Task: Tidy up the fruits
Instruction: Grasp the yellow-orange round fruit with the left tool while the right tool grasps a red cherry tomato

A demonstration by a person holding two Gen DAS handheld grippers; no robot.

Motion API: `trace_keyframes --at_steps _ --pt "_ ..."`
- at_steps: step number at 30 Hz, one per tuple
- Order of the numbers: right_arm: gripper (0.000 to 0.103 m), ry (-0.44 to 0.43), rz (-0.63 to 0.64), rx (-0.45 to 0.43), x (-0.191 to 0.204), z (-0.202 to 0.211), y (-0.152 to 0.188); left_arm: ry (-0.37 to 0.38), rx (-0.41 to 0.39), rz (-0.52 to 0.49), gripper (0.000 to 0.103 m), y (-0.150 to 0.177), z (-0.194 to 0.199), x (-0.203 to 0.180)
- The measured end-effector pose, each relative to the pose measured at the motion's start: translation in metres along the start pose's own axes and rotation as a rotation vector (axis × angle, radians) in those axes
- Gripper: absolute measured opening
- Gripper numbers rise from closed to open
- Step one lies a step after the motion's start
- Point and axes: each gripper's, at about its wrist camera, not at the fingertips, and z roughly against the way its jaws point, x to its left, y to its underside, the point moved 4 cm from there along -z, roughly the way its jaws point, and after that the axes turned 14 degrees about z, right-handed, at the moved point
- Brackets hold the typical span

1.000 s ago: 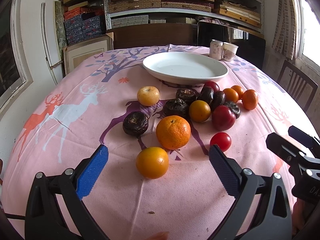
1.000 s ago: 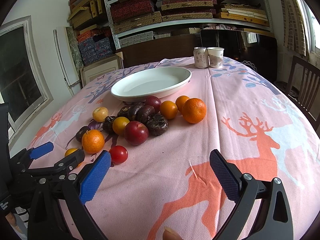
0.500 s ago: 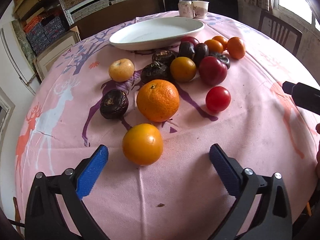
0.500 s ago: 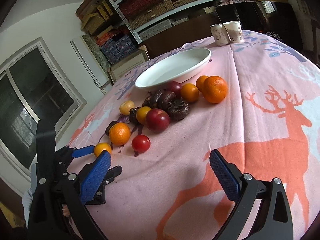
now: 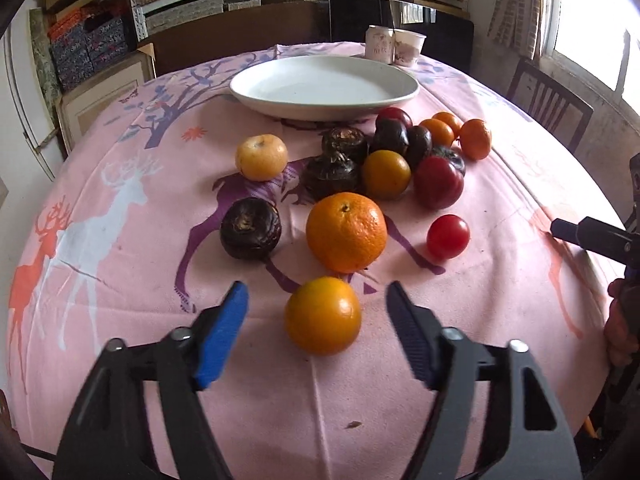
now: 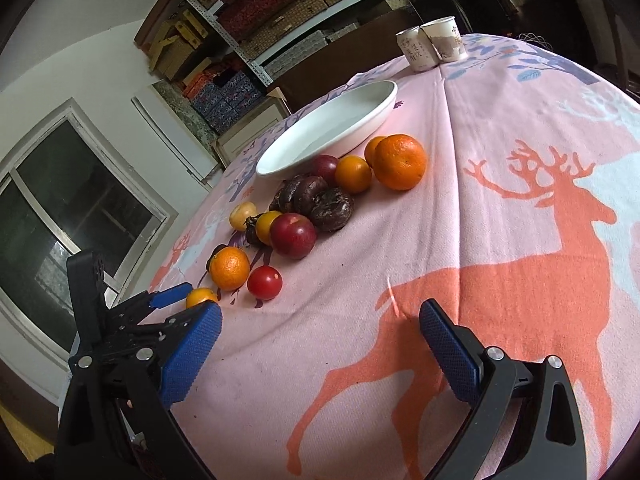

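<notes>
closing left gripper (image 5: 318, 304) now straddles orange (image 5: 322, 315).

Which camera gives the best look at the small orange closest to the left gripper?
Left wrist view: the small orange sits whole and close, ahead of the closing left gripper, untouched. Right wrist view shows it small, partly hidden behind a finger.

- Left hand-held gripper (image 5: 318, 312) tilts downward, jaws closing, pads not yet pressing on anything.
- Right hand-held gripper (image 6: 320, 332) angles down, rolled sideways, jaws spread wide, nothing between them.

Loose fruits (image 5: 346, 232) clustered on pink cloth; empty white plate (image 5: 324, 87) behind
</notes>
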Motion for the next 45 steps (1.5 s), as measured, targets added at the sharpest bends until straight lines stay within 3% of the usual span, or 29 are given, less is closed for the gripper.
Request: trace_keyframes --at_steps 4,9,12,16,19,22,26,28,35,39,45 --pt "0.1 0.018 0.014 0.006 0.003 0.0 -0.001 0.008 0.019 -0.044 0.051 0.007 -0.008 -0.009" --pt "0.099 0.051 0.052 0.029 0.006 -0.002 0.0 0.057 -0.006 0.01 0.036 0.006 -0.004 -0.002" --pt "0.085 0.093 0.156 0.064 0.024 -0.008 -0.004 0.142 0.006 0.065 0.036 0.008 -0.001 0.005" --pt "0.064 0.127 0.302 0.132 0.055 -0.025 -0.014 0.178 -0.036 0.092 0.036 0.007 0.008 0.008" --pt "0.058 0.123 0.383 0.185 0.075 -0.048 -0.021 0.191 -0.046 0.109 0.036 0.006 0.011 0.009" --pt "0.047 0.131 0.411 0.237 0.083 -0.071 -0.024 0.202 -0.054 0.125 0.036 0.005 0.013 0.011" --pt "0.044 0.154 0.413 0.275 0.081 -0.089 -0.024 0.224 -0.049 0.136 0.036 0.005 0.012 0.013" --pt "0.036 0.136 0.393 0.294 0.075 -0.093 -0.026 0.22 -0.042 0.141 0.036 0.005 0.011 0.013" --pt "0.032 0.126 0.423 0.284 0.077 -0.093 -0.026 0.22 -0.032 0.13 0.036 0.006 0.009 0.011" --pt "0.031 0.103 0.392 0.208 0.075 -0.075 -0.03 0.202 -0.057 0.108 0.036 0.002 0.013 0.007" --pt "0.031 0.152 0.369 0.085 0.054 -0.037 -0.076 0.193 -0.103 0.067 0.036 -0.059 0.018 -0.014"
